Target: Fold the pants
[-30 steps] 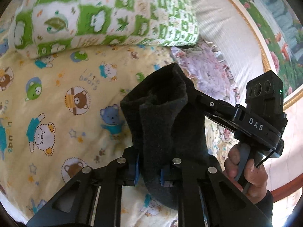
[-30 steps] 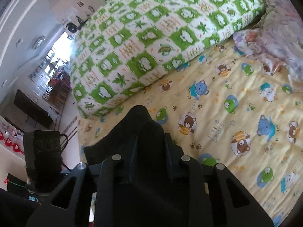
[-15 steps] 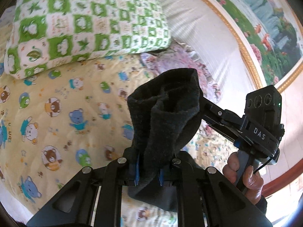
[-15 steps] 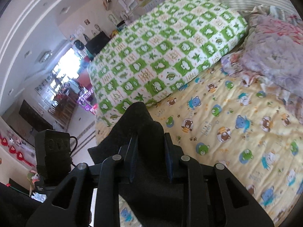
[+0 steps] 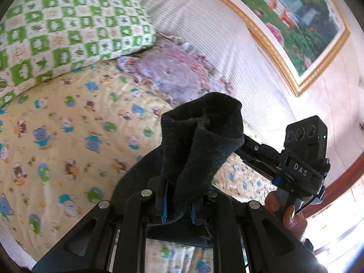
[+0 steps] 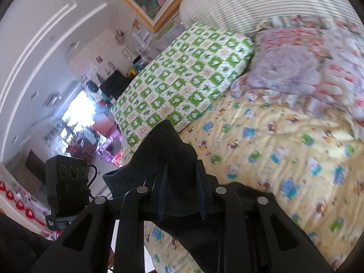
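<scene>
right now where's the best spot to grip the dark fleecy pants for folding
Grip the dark fleecy pants at the bunched top edge, one corner per gripper, coming from the near side. The left gripper and right gripper already pinch there, the rest hanging below.

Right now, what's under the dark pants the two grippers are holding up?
Below the pants lies the yellow bear-print sheet; the left gripper and right gripper pinch them. The sheet directly beneath the hanging cloth is covered.

Yellow sheet (image 5: 68, 136) open ahead; green pillow (image 5: 56, 34), floral bedding (image 5: 173, 77) block far end.
</scene>
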`<action>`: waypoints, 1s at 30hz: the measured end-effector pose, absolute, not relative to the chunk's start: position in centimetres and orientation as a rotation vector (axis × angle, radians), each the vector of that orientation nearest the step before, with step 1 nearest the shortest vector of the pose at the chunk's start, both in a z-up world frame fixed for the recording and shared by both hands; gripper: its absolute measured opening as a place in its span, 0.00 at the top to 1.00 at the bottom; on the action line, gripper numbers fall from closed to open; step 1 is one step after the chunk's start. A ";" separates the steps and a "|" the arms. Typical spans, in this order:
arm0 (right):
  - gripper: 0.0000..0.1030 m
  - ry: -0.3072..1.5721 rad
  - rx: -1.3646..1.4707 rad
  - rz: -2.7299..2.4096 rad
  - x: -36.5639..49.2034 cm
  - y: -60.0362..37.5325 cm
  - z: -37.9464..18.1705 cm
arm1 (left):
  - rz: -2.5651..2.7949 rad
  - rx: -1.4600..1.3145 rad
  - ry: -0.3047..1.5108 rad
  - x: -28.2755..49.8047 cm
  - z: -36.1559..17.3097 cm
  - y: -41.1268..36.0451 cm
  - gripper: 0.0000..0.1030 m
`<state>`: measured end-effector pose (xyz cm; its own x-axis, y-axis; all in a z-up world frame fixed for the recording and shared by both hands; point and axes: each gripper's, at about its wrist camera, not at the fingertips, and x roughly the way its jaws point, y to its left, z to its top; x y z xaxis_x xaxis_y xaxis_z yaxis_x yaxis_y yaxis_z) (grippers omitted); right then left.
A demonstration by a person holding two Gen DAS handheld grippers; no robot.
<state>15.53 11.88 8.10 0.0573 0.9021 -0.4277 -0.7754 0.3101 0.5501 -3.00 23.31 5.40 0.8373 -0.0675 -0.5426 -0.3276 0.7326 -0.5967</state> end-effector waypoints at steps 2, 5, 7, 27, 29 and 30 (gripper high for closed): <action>0.78 0.801 0.221 1.266 15.5 10.1 7.9 | 0.138 -0.719 0.582 -2.5 5.7 22.0 0.87; 0.80 0.794 0.265 1.243 15.5 7.8 7.5 | 0.118 -0.688 0.592 -1.8 6.1 20.5 0.87; 0.81 0.784 0.301 1.227 15.4 6.1 7.1 | 0.095 -0.673 0.601 -1.3 6.4 19.2 0.87; 0.98 0.730 0.537 1.102 15.0 -5.9 3.1 | -0.026 -0.553 0.747 2.7 4.8 9.8 0.87; 0.98 0.730 0.531 1.091 15.0 -6.2 3.0 | -0.031 -0.535 0.751 2.9 4.8 9.1 0.87; 0.98 0.739 0.539 1.081 15.1 -6.4 2.9 | -0.034 -0.527 0.753 2.9 4.8 8.9 0.87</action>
